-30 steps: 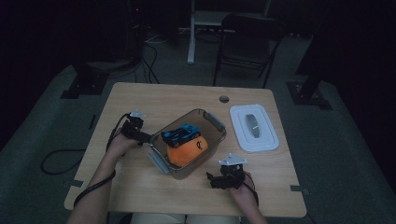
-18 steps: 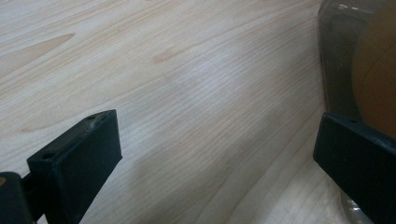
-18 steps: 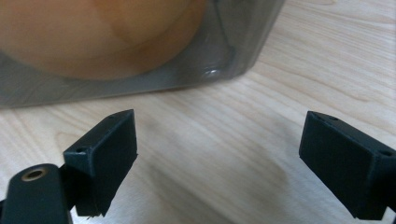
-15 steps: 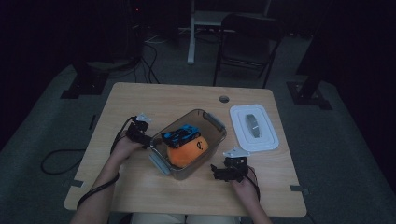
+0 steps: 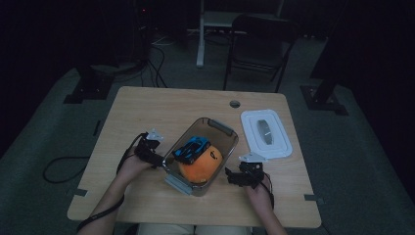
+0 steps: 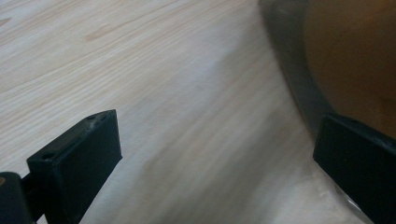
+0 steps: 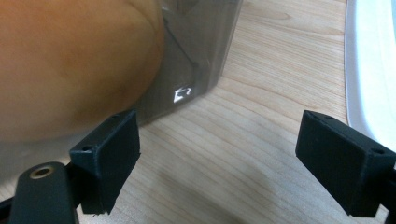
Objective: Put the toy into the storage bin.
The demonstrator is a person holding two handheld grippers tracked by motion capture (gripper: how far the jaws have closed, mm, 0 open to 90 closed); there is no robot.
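clear container [image 5: 203, 154] mid-bench, long axis diagonal | left gripper [image 5: 155, 159] jaws apart, just beside its left wall | right gripper [image 5: 234, 177] jaws apart, near right corner | left looks nearer

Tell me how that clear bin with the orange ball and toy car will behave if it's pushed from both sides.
The clear bin looks rigid, so it should slide, not fold. Its smooth walls may slip between jaws. The orange ball inside could roll and shift the load.
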